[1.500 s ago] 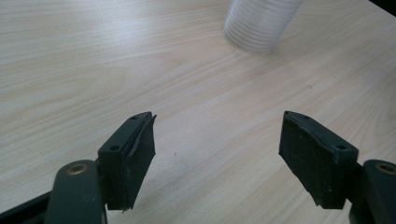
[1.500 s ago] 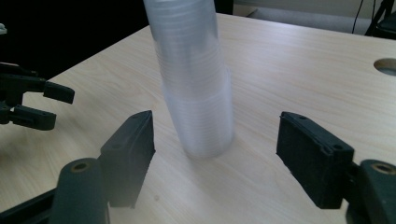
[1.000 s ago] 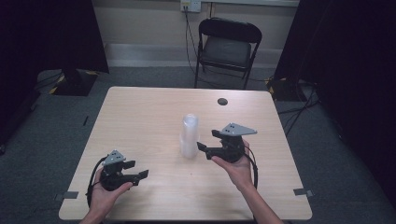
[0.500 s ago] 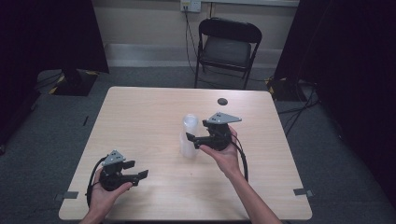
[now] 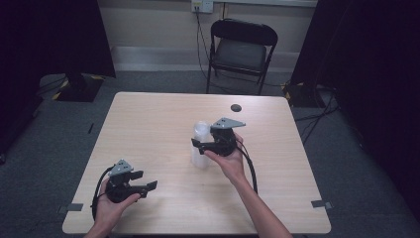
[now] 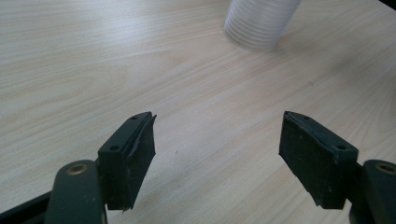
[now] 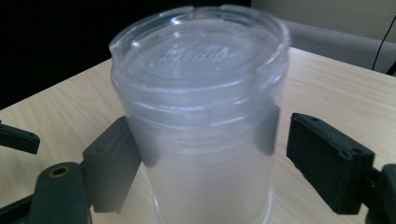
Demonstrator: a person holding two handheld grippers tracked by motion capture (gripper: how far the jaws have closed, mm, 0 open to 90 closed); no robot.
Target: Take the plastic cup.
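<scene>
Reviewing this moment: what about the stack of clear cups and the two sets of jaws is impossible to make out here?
- Cup stack, right gripper view: base cut off by the bottom edge; whether the pads press it is unclear, since a gap shows on the right side.
- Cup stack, high view: right gripper covers its side; the number of cups is too small to count.
- Cup stack, left gripper view: top cut off by the upper edge.

A light wooden table (image 5: 148,124) stands on grey carpet (image 5: 346,163). A small dark round object (image 5: 236,107) lies near its far edge. Beyond it stands a black folding chair (image 5: 241,49), below a wall socket (image 5: 202,6). Black curtains (image 5: 49,34) hang at both sides.
</scene>
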